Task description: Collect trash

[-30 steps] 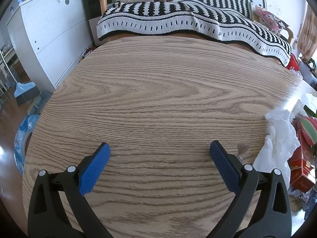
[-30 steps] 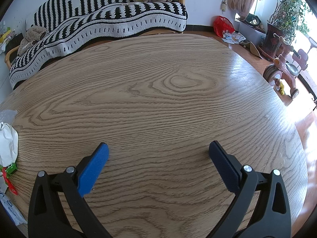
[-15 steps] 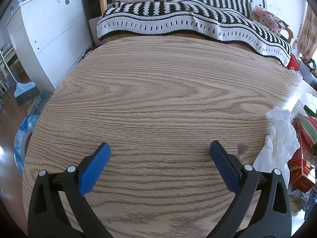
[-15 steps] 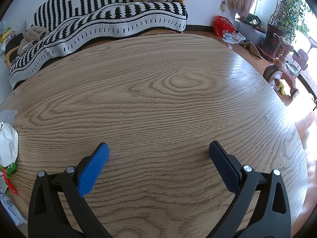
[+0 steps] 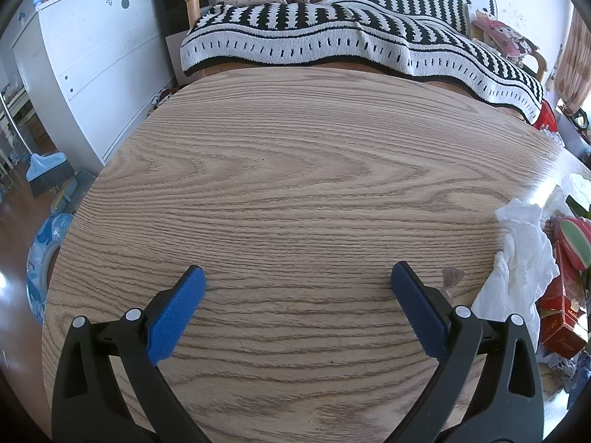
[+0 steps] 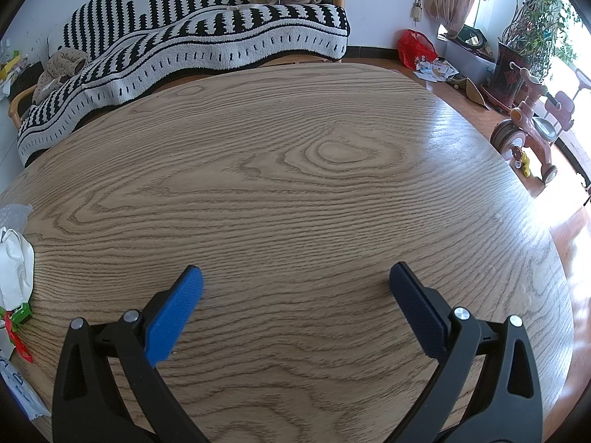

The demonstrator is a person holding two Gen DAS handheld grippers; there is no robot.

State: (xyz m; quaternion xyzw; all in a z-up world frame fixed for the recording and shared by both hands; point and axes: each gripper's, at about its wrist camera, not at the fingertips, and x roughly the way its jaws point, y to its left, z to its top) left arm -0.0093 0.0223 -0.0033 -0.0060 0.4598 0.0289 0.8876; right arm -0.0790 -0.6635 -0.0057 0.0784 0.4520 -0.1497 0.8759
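Note:
A pile of trash lies on the wooden table [image 5: 295,184]. In the left wrist view it sits at the right edge: crumpled white tissue [image 5: 517,258], a red carton [image 5: 563,313], a striped wrapper [image 5: 574,236] and a small brown scrap [image 5: 452,277]. My left gripper [image 5: 295,280] is open and empty over bare wood, left of the pile. In the right wrist view the same pile shows at the left edge: white tissue [image 6: 14,262] and red and green scraps [image 6: 16,321]. My right gripper [image 6: 295,280] is open and empty, right of the pile.
A sofa with a black-and-white striped blanket [image 5: 351,37] stands behind the table. A white dresser [image 5: 92,66], a broom [image 5: 46,173] and a blue ring [image 5: 44,258] are at the left. A child's tricycle [image 6: 532,129] and potted plants [image 6: 517,66] are at the right.

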